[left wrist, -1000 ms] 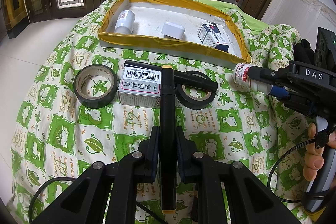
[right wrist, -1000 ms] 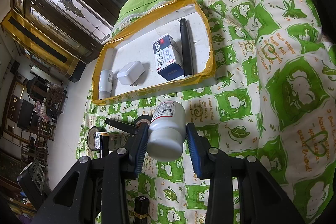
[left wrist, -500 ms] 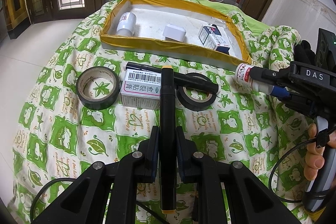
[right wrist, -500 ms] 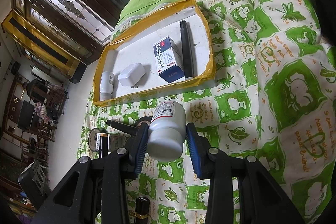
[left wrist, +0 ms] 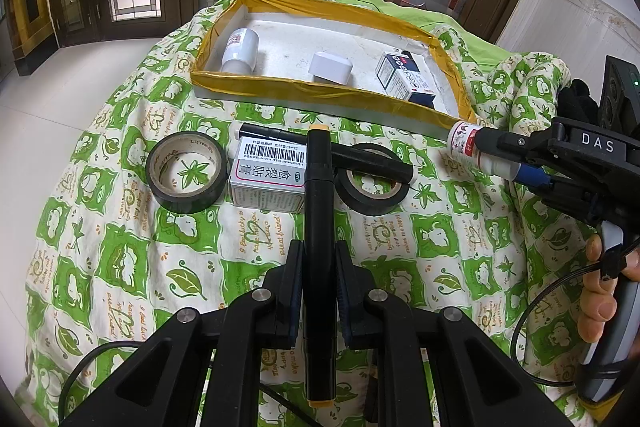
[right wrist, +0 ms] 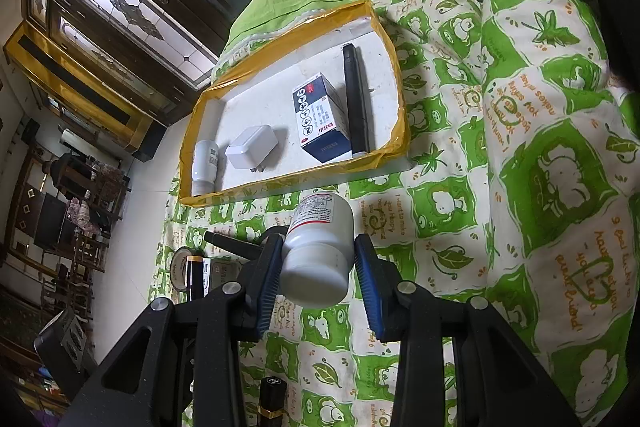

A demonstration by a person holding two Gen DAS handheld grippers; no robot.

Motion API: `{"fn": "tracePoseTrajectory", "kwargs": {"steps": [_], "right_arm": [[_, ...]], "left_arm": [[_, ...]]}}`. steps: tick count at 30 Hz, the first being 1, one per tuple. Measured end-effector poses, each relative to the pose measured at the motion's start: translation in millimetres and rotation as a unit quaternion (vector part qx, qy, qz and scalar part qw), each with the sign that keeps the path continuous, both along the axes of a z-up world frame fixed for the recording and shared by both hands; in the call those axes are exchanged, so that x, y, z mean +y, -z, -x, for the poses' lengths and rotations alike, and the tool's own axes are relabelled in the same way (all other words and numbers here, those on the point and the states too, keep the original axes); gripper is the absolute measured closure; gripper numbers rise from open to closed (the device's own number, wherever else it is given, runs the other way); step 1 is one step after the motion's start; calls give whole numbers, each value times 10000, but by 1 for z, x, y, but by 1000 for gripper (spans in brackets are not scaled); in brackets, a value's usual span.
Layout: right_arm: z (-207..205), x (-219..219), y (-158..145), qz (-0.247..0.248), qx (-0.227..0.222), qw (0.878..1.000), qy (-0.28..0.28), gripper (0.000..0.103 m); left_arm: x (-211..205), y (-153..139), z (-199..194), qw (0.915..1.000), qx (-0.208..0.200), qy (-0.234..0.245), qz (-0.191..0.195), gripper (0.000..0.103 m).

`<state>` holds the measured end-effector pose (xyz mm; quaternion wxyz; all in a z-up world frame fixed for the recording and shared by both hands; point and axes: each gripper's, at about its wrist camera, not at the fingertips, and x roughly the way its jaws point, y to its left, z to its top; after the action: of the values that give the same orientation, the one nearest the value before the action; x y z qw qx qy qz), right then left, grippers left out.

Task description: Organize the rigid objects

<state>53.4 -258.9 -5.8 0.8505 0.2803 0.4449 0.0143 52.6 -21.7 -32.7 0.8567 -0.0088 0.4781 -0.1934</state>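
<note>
Left gripper [left wrist: 316, 267] clamped on black marker [left wrist: 318, 227], held lengthwise betw. the pads, yellow tip fwd. Just ahead on green quilt [left wrist: 120, 267]: small box w/ barcode [left wrist: 268, 175], tape roll [left wrist: 186, 177] to its left, 2nd tape roll [left wrist: 374, 183] to its right w/ black pen [left wrist: 332, 159] lying across. Farther ahead: yellow-edged tray [left wrist: 320, 93].

Right gripper [right wrist: 316, 263] gripping white bottle [right wrist: 318, 247], cap toward camera, above quilt, short of tray [right wrist: 288, 183]. In tray: small white bottle [right wrist: 204, 163], white charger [right wrist: 250, 149], blue-white box [right wrist: 320, 117], black pen [right wrist: 356, 103].
</note>
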Motion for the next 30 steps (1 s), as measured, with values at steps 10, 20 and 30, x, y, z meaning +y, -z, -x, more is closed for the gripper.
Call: {"fn": "tracePoseTrajectory", "kwargs": {"steps": [10, 20, 30], "right_arm": [[0, 0, -1, -7, -13, 10000, -3, 67], [1, 0, -5, -23, -48, 10000, 4, 67], [3, -5, -11, -38, -133, 9999, 43, 67]], "left_arm": [[-3, -2, 0, 10000, -22, 26, -17, 89], [-5, -3, -1, 10000, -49, 54, -27, 89], [-8, -8, -5, 9997, -166, 151, -86, 89]]}}
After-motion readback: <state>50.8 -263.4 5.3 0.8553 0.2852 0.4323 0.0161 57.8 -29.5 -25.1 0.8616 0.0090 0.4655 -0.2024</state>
